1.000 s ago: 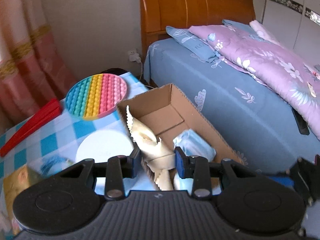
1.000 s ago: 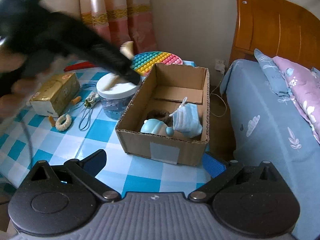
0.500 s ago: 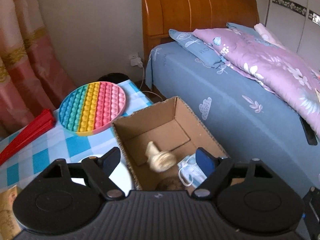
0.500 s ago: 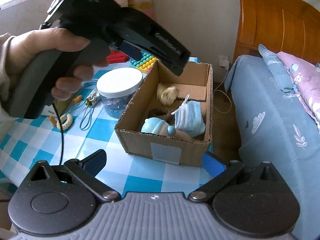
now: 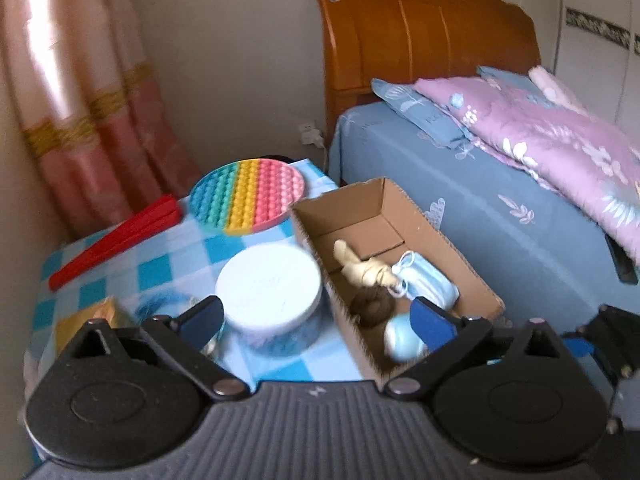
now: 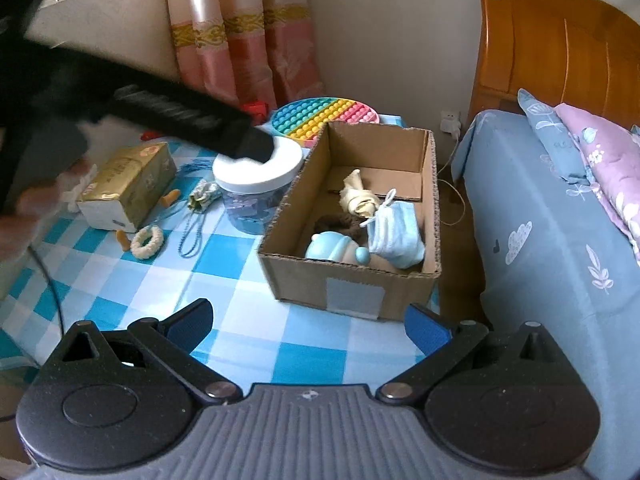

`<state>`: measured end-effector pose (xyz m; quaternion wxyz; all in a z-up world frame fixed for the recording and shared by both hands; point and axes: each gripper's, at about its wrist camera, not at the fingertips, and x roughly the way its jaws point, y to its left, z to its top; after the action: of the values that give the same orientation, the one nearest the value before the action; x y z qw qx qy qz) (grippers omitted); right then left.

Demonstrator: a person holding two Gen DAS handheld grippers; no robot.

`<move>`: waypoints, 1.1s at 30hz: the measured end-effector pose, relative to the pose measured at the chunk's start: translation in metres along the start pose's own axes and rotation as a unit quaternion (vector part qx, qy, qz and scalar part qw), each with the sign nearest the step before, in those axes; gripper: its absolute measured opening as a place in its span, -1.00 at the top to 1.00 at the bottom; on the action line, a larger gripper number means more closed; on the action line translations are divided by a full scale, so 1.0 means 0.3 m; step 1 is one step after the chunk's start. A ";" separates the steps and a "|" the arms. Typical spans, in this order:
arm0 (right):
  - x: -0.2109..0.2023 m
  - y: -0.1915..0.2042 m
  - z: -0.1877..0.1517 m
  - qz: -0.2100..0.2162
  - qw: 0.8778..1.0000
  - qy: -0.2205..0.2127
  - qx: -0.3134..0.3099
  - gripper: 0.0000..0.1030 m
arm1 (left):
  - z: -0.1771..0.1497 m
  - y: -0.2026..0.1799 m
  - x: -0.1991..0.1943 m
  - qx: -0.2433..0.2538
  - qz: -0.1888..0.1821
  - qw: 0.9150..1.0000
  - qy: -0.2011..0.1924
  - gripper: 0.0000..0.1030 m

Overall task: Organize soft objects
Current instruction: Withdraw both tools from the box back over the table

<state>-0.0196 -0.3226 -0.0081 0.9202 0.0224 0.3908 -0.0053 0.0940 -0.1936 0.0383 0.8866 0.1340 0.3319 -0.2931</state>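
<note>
An open cardboard box [image 5: 440, 236] [image 6: 352, 280] stands on the checked table beside the bed. Inside lie a cream cloth [image 5: 362, 268] [image 6: 358, 200], a blue face mask [image 5: 426, 282] [image 6: 396, 232], a brown scrunchie [image 5: 370, 306] [image 6: 340, 222] and a light blue soft toy [image 5: 402, 342] [image 6: 334, 246]. My left gripper [image 5: 316, 316] hovers over the jar and the box's left wall, its jaws opening wide with nothing between them. Near the table's front edge, my right gripper [image 6: 310, 320] stands open and empty, short of the box.
A white-lidded jar [image 5: 268, 286] [image 6: 256, 164] stands left of the box. Behind it lie a rainbow pop mat [image 5: 246, 200] and a red stick [image 5: 116, 236]. A tissue pack [image 6: 128, 184], cream ring [image 6: 147, 242], blue cord [image 6: 192, 232] lie left. The bed [image 6: 560, 240] borders the right.
My left gripper let go of the cream cloth, which now lies in the box. Its jaws spread wide and it drew back and left. The right gripper stayed put.
</note>
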 end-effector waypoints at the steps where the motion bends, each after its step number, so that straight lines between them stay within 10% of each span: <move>1: -0.008 0.007 -0.002 0.001 1.000 -0.002 -0.001 -1.00 | -0.021 0.011 -0.025 -0.009 0.004 1.000 -0.003 -0.95; 15: -0.019 0.128 -0.010 0.029 0.999 -0.020 -0.012 -1.00 | -0.302 0.213 -0.174 -0.133 0.086 0.987 -0.019 -0.99; 33: 0.209 0.399 -0.038 0.052 0.989 0.031 -0.137 -1.00 | -0.487 0.420 -0.121 -0.174 0.137 0.975 0.013 -0.99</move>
<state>0.0190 -0.2021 -0.0567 0.9009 -0.0832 0.4147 0.0971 0.0741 -0.0151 -0.0407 0.9236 0.0253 0.3678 -0.1048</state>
